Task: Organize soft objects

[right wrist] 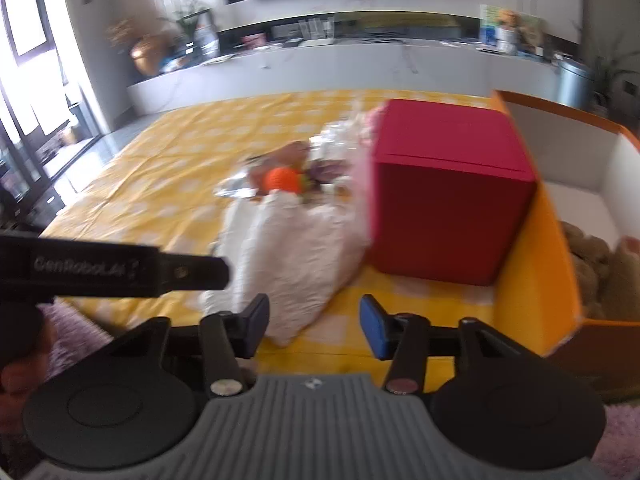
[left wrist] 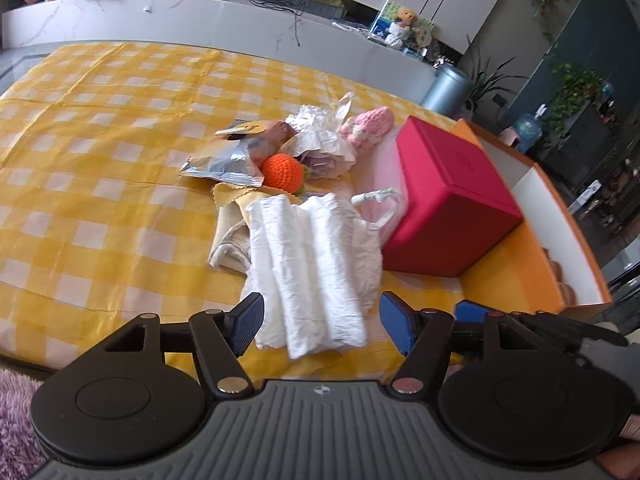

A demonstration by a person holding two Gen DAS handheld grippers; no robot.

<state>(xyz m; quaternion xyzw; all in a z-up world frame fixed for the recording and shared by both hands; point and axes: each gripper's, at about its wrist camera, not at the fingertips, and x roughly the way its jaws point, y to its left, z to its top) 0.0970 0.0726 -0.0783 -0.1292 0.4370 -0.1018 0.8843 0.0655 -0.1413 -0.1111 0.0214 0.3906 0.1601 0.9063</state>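
Note:
A crumpled white cloth (left wrist: 316, 264) lies on the yellow checked tablecloth (left wrist: 100, 168), over a beige cloth (left wrist: 230, 240). Behind it sit an orange crochet ball (left wrist: 282, 171), a silver foil bag (left wrist: 228, 160), white plastic wrapping (left wrist: 320, 136) and a pink crochet toy (left wrist: 368, 126). My left gripper (left wrist: 322, 326) is open, its pads either side of the white cloth's near end, just above it. My right gripper (right wrist: 314, 328) is open and empty, near the white cloth (right wrist: 288, 256). An orange box (right wrist: 552, 264) with white inside holds a brown plush (right wrist: 600, 264).
A red box (left wrist: 452, 208) stands right of the pile, against the orange box (left wrist: 520, 264). A white cable (left wrist: 376, 196) lies beside the red box. The left gripper's body (right wrist: 112, 268) crosses the right wrist view. A purple fluffy rug (left wrist: 16, 420) lies below the table edge.

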